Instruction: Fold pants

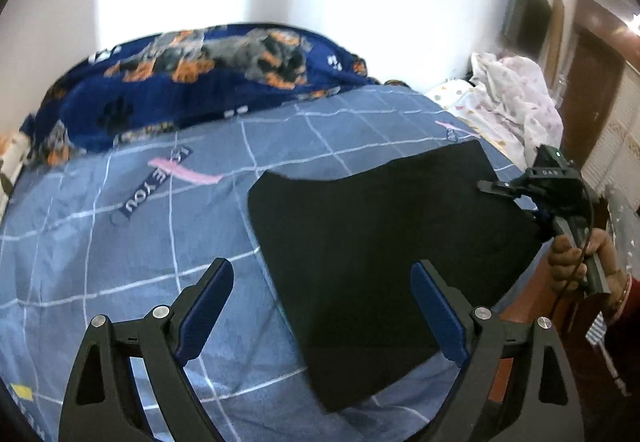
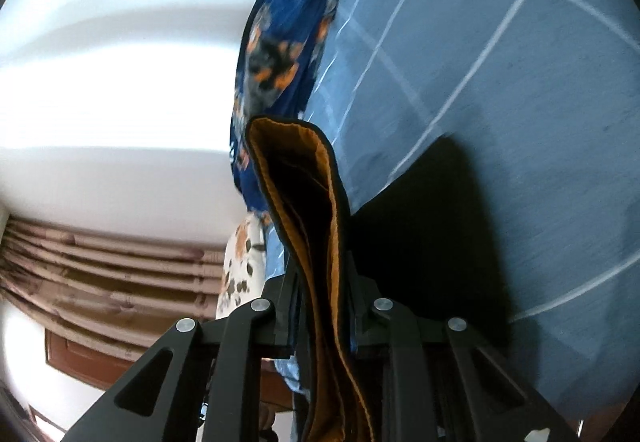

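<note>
The black fabric pants (image 1: 384,254), folded into a broad flat panel, lie on the bed's blue-grey sheet with its white grid lines (image 1: 120,242), filling the left wrist view from the centre out toward 3 o'clock and down toward 5 o'clock. The left tongs (image 1: 324,312) hang above the near part of the bed with their blue-padded fingers (image 1: 208,306) spread wide — nothing sits between them, and the pants' left edge runs through the gap below. At 3 o'clock in that view the right tongs (image 1: 504,187) meet the pants' far right edge, held by the person's right hand (image 1: 580,262) around the handle. The right wrist view shows them closed on the garment: a doubled edge of black cloth with an orange-brown inner lining (image 2: 316,242) rises from between the pinched fingers at 6 o'clock up to the frame's centre, while the rest of the dark panel spreads toward 4 o'clock over the sheet. A dark blue blanket printed with orange and grey dogs (image 1: 192,81) is heaped along the far side of the bed at 11 o'clock in the left view, against a white wall. At 2 o'clock — near the bed's corner — lies a crumpled white cloth with small pastel spots (image 1: 516,101).
</note>
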The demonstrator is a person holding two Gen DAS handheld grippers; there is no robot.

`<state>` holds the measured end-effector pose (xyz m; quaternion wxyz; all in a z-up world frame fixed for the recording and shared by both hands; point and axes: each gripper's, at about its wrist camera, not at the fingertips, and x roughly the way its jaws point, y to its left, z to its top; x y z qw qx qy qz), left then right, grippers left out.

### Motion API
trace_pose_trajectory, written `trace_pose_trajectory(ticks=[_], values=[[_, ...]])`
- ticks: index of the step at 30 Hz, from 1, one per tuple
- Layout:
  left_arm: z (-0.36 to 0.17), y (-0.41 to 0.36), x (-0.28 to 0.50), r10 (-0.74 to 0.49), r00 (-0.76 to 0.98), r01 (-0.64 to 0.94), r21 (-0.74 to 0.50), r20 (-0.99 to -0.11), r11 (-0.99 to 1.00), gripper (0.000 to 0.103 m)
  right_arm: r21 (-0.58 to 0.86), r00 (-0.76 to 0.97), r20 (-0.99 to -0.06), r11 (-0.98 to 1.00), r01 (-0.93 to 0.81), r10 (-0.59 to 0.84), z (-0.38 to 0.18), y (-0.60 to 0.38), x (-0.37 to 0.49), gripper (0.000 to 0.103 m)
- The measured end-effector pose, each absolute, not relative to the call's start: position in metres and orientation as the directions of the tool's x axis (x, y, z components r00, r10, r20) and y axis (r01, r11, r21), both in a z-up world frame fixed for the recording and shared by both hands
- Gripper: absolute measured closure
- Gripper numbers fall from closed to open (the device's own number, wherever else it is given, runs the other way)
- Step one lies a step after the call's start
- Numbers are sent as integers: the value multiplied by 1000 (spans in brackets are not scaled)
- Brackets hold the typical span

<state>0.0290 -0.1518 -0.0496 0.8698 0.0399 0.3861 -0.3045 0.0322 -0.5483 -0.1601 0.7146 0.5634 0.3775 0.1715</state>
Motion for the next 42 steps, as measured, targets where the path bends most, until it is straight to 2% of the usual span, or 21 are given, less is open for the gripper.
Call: trace_pose_trajectory(ticks=[12,16,20,21,24,25,32,35,37,39,42], values=[[-71,-161,27,-466,467,557,-159,-752,815,13,947,682,-320,253,200,658,-195,-574,22,85],[-73,-163,30,-462,456,557,-161,-761,815,13,940,684,-334,286,188,649,-189,-575,16,79],[-71,-161,32,-470,453,556,-172,-758,813,13,917,738,-373,345,200,563,-162,-597,-10,75],[-70,-161,33,-477,452,555,-181,-754,812,13,920,751,-362,341,193,552,-154,-601,-20,75],[-67,-159,36,-498,450,549,-211,-741,809,13,957,773,-252,267,111,582,-127,-600,-54,75],[-67,-159,37,-505,446,547,-222,-739,807,13,959,764,-245,265,101,597,-120,-594,-64,75],[-73,-161,40,-521,401,538,-267,-754,800,13,930,685,-363,291,225,631,-144,-564,-89,70],[-74,-158,37,-518,403,539,-261,-755,801,13,942,701,-336,227,248,629,-161,-568,-88,70],[-74,-157,36,-519,401,538,-265,-755,800,13,937,700,-350,228,266,622,-165,-569,-85,70],[-76,-157,37,-515,400,530,-267,-758,805,13,935,699,-356,229,273,620,-165,-570,-80,65],[-80,-157,37,-515,378,521,-283,-770,805,13,924,699,-382,241,297,604,-165,-568,-74,66]])
